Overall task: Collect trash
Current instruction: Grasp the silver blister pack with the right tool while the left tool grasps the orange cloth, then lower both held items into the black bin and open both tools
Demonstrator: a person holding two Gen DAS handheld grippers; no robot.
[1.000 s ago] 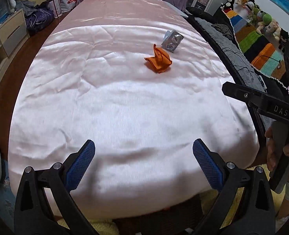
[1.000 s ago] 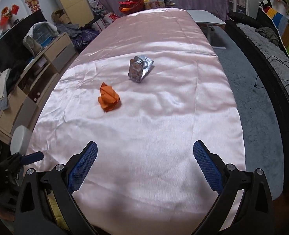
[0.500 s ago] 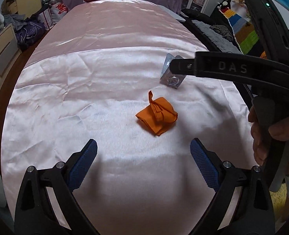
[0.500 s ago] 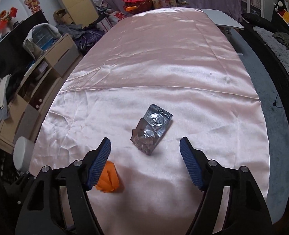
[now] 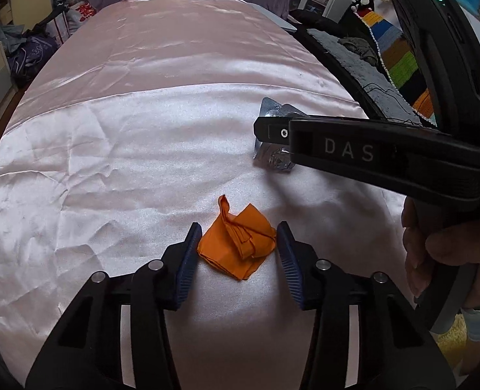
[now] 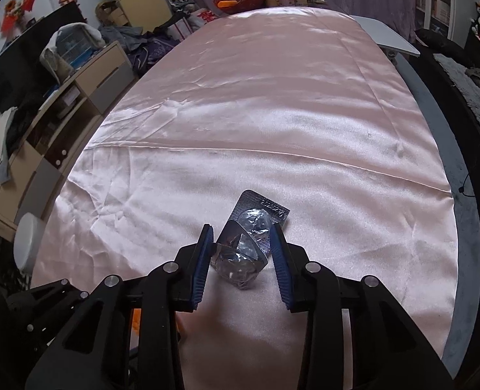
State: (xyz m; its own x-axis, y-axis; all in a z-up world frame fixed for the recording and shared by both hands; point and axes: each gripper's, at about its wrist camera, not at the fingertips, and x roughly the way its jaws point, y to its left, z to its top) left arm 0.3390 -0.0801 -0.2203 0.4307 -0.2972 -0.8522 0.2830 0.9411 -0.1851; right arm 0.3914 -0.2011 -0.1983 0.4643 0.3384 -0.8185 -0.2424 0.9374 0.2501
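l claw (image 5: 236, 253) closing on orange scrap (image 5: 238, 248), maybe touching.

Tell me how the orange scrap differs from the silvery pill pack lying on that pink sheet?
The orange paper scrap is matte and loosely folded; the blister pack is shiny foil and clear plastic, crumpled, its bubbles burst. The scrap sits between the left gripper's jaws, the pack between the right gripper's. Both rest on the pink satin sheet, each framed by jaws that have just been closing.
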